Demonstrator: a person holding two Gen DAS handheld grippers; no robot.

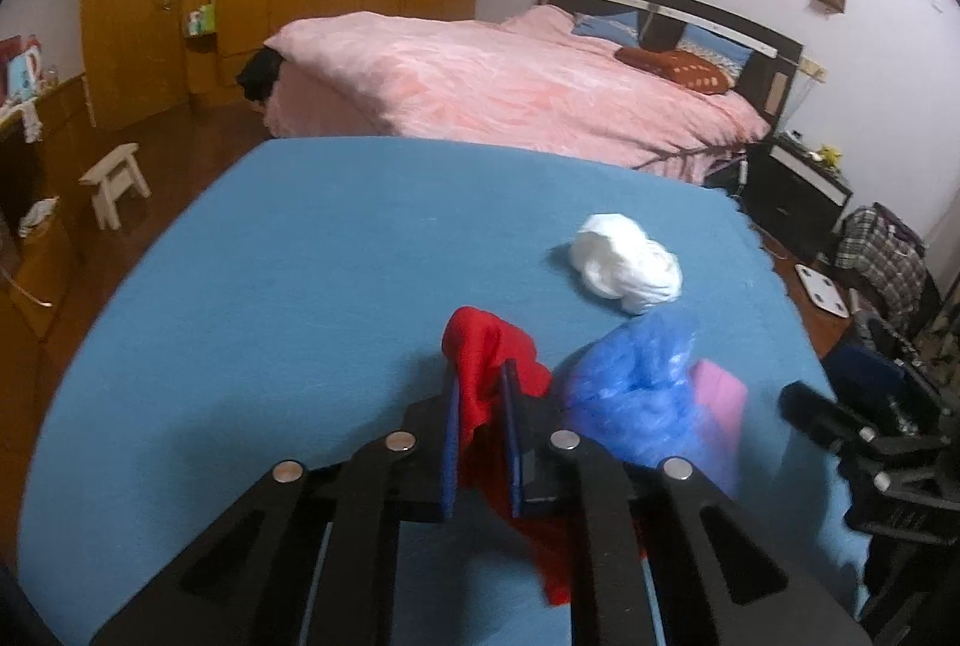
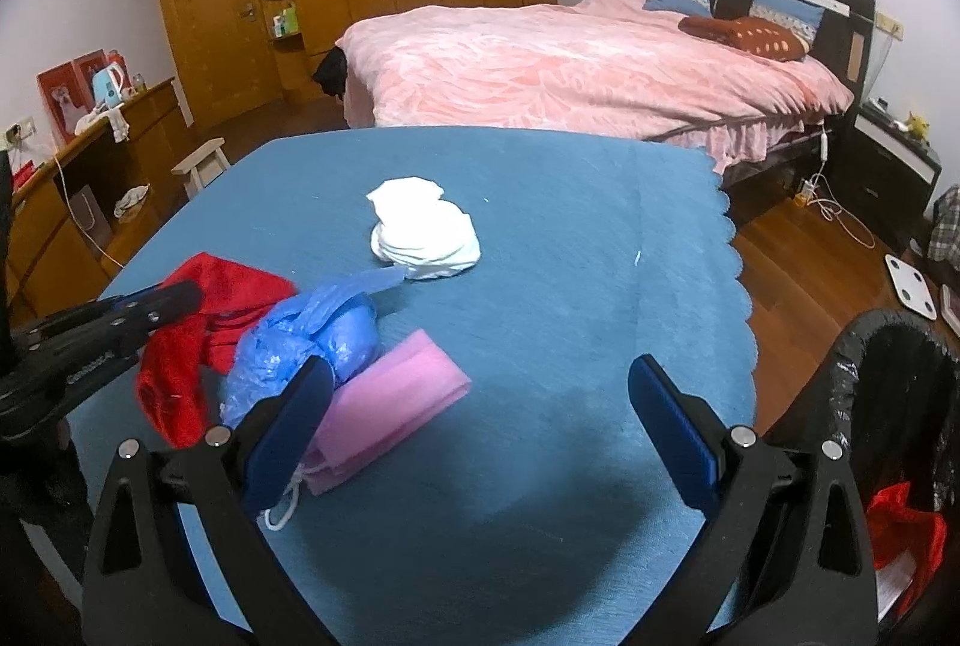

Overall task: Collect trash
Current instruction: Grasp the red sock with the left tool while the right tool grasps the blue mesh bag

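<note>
The left claw (image 1: 480, 424) is pinching the red cloth (image 1: 498, 352) at the worktop's (image 2: 540, 226) near left, while the bin (image 2: 900, 406) is standing off the right edge, nearer the spread right claw (image 2: 480, 388).

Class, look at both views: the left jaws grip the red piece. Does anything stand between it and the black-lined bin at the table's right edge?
The blue plastic bag and pink folded piece lie between the red piece and the bin, low on the table.
</note>
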